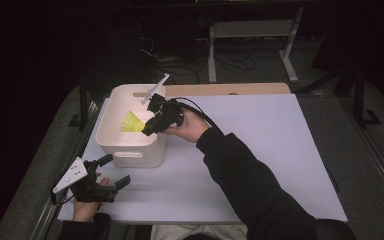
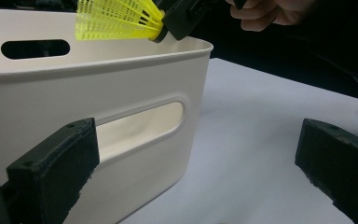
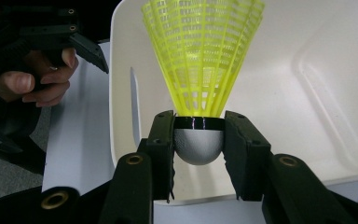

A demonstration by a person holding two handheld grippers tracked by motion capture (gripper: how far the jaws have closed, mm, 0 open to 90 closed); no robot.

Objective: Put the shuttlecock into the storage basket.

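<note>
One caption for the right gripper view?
Right gripper holds a yellow shuttlecock by its base above the white bin.

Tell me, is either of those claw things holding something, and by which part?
The right gripper holds a yellow plastic shuttlecock by its rounded grey base, over the white plastic bin. The left gripper holds nothing.

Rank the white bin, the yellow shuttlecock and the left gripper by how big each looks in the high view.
1. white bin, clearly the largest.
2. left gripper, with its grey plate, much smaller than the bin.
3. yellow shuttlecock, the smallest, held over the bin by the right gripper.
The left gripper sits nearer the camera, which may flatter it slightly.
</note>
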